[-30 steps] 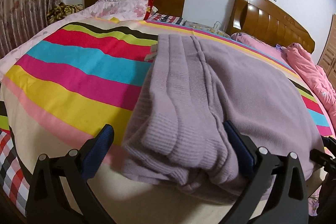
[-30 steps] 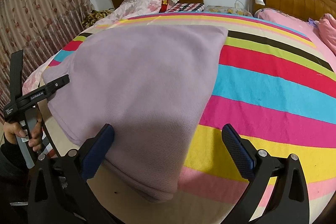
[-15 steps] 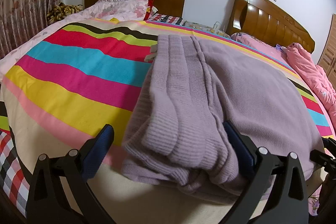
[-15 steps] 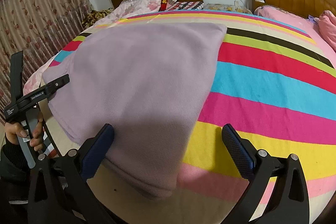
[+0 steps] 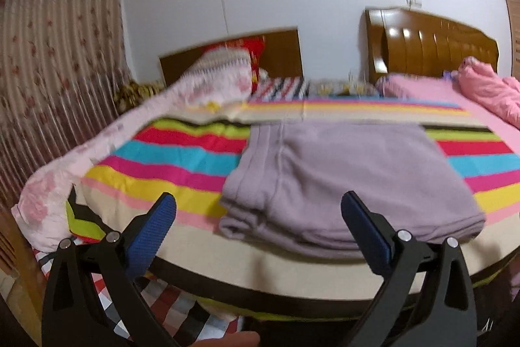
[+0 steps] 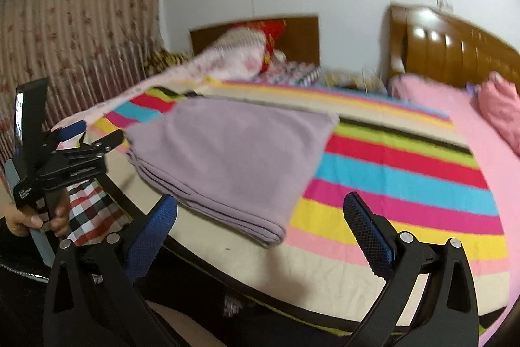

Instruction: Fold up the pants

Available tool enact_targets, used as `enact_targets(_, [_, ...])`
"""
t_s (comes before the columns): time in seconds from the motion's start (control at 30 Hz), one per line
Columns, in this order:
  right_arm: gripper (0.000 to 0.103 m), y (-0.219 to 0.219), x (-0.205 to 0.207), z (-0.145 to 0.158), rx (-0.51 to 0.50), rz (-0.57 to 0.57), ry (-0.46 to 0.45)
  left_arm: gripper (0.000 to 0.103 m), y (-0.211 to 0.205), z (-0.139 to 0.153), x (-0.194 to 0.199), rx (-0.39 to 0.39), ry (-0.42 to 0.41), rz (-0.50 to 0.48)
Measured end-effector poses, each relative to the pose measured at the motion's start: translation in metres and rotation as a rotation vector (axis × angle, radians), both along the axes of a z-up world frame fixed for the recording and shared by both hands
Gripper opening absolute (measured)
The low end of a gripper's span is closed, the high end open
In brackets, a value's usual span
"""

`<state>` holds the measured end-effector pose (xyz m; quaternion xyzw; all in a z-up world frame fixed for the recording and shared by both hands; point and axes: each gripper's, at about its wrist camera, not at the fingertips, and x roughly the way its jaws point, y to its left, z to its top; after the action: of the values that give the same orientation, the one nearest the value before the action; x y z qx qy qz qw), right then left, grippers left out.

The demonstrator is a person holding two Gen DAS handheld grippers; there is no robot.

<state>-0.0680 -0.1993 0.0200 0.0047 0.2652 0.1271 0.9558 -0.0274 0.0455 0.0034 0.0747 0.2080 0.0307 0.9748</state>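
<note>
The lilac knit pants (image 5: 351,181) lie folded into a flat rectangle near the front edge of the striped bedspread (image 5: 182,165), with stacked layers showing along the near and left sides. My left gripper (image 5: 258,210) is open, held back from the bed and above its edge, touching nothing. In the right wrist view the folded pants (image 6: 234,158) sit left of centre. My right gripper (image 6: 260,210) is open too, clear of the cloth. The left gripper (image 6: 87,135) shows there at far left, held by a hand (image 6: 35,217).
A floral quilt (image 5: 97,145) and pillows (image 5: 227,77) lie at the bed's left and head. A second bed with pink bedding (image 6: 455,119) and a wooden headboard (image 5: 432,44) stands on the right. Curtains (image 5: 48,70) hang at left. A checked sheet (image 6: 87,204) hangs below the bed edge.
Both grippers have pulled back and up from the pants, so the bed's front edge and the room wall now show. The folded pants stay in place.
</note>
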Motion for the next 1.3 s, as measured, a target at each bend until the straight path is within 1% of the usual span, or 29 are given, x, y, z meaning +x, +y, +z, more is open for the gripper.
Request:
enact_targets(0.07, [0.098, 0.008, -0.008, 0.001, -0.019, 0.006, -0.046, 0.102, -0.010, 0.005, -0.008, -0.008, -0.051, 0.014])
enact_targets(0.13, [0.098, 0.015, -0.013, 0.001, -0.048, 0.002, -0.074, 0.102, -0.017, 0.006, -0.015, 0.001, -0.077, 0.063])
enact_targets(0.2, [0.098, 0.021, -0.015, 0.001, -0.081, 0.005, -0.083, 0.102, -0.022, 0.008, -0.018, 0.006, -0.092, 0.053])
enact_targets(0.3, [0.098, 0.024, -0.012, -0.003, -0.112, 0.001, -0.075, 0.102, -0.024, 0.007, -0.018, 0.001, -0.074, 0.019])
enact_targets(0.43, [0.098, 0.023, -0.013, -0.003, -0.104, -0.009, -0.079, 0.102, -0.022, 0.003, -0.018, -0.031, -0.043, -0.009])
enact_targets(0.6, [0.098, 0.022, -0.012, -0.002, -0.096, -0.013, -0.077, 0.102, -0.024, -0.003, -0.014, -0.040, -0.013, -0.021])
enact_targets(1.3, [0.098, 0.024, -0.012, -0.003, -0.098, -0.010, -0.076, 0.102, -0.021, -0.005, -0.014, -0.049, -0.005, -0.020])
